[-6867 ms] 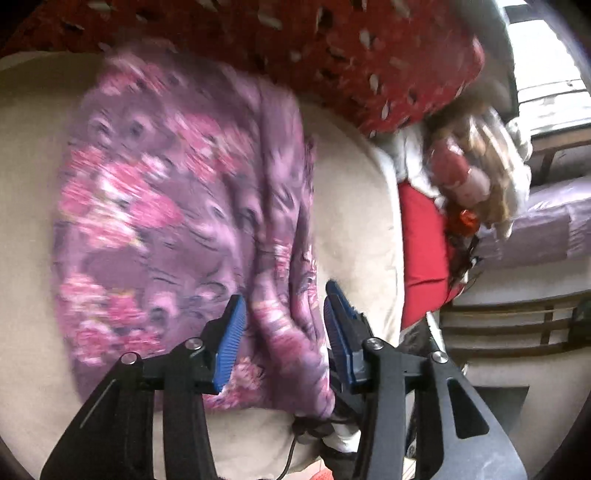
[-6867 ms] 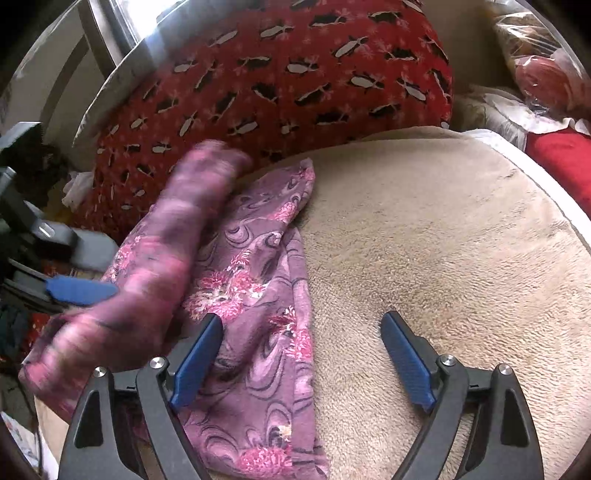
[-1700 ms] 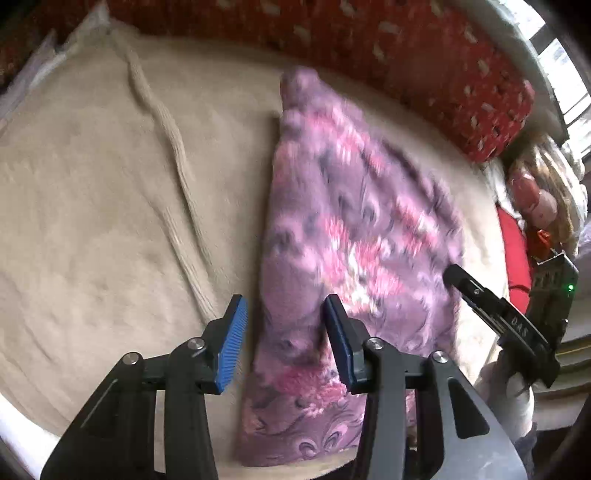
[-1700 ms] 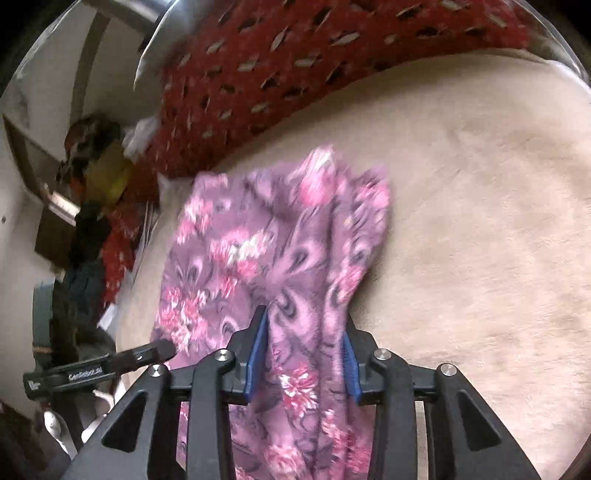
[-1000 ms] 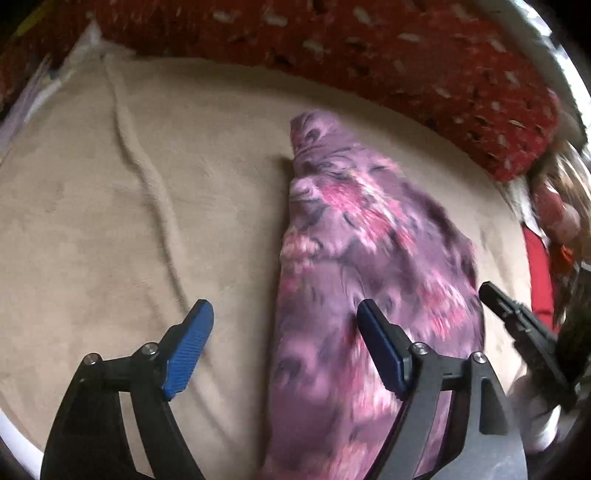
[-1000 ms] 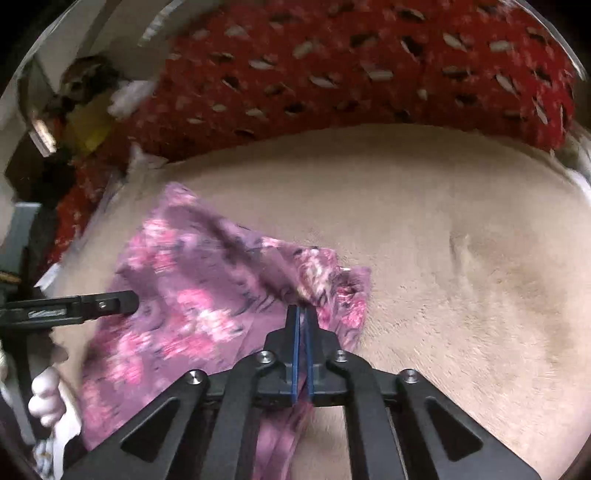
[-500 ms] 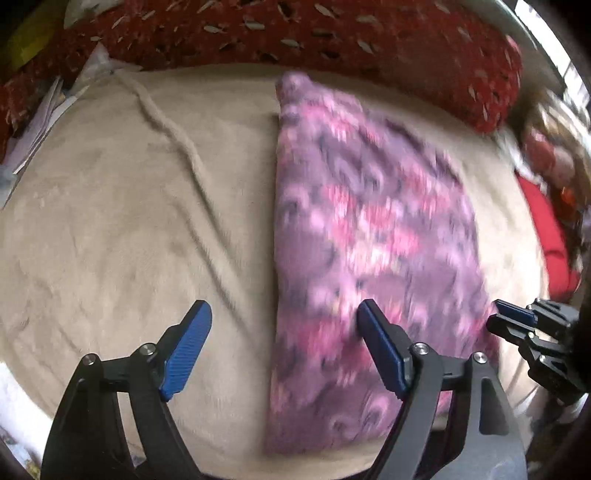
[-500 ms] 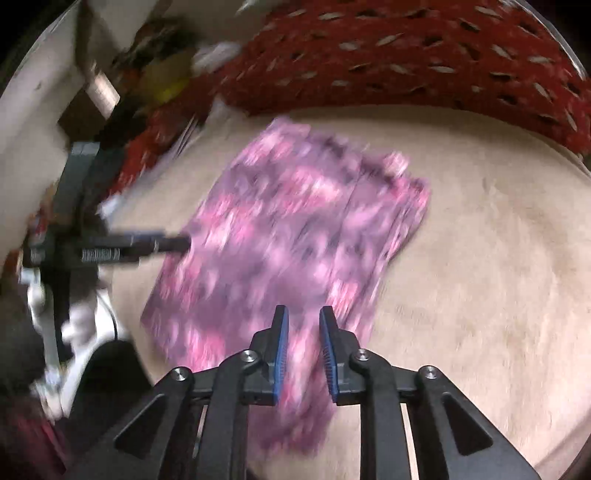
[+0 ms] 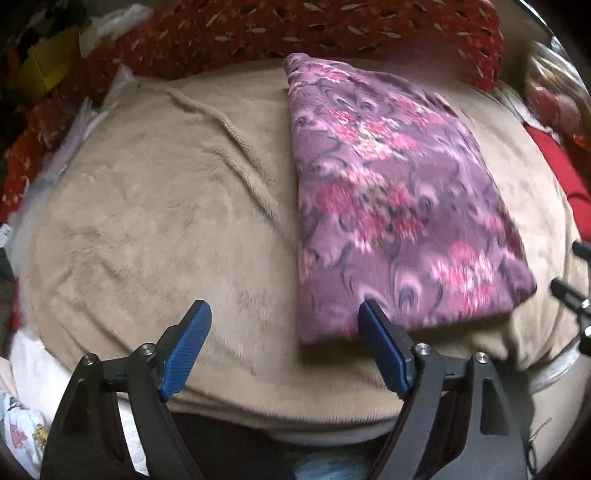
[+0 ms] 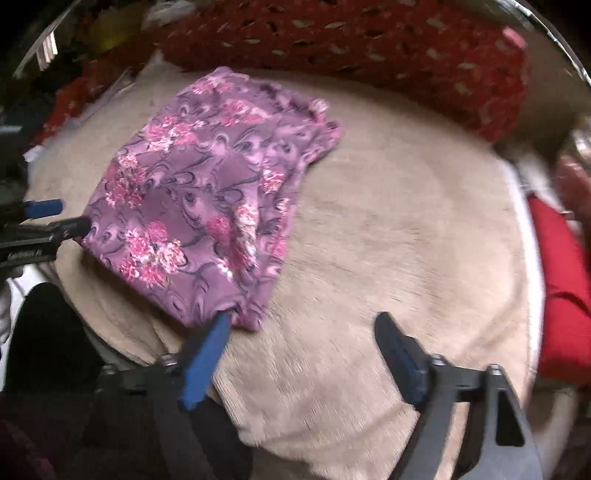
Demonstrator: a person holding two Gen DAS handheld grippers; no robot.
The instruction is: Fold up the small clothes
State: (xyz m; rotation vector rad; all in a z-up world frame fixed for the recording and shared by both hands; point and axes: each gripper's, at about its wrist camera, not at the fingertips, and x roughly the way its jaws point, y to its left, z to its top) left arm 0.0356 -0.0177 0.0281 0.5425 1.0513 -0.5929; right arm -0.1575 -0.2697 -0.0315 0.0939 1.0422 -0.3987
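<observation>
Garment point(image 9: 391, 192): one purple floral piece, folded flat on beige blanket point(image 9: 155, 206), seen from left wrist. Left tool point(image 9: 282, 347) released, jaws spread wide, nothing held; its right pad sits just at garment's near edge. One red patterned pillow point(image 9: 332, 33) behind.

Right wrist: same garment point(image 10: 207, 192) lies ahead-left. Right tool point(image 10: 301, 354) released, empty; left pad at garment's near corner. Red cloth point(image 10: 561, 273) at far right, well apart.

Left tongs point(image 9: 284, 332) spread wide, blue pads parted, gripping nothing. Right tongs point(image 10: 303, 332) likewise spread wide and gripping nothing. Left tongs point(image 10: 48, 218) seen level at far left in right wrist view.
</observation>
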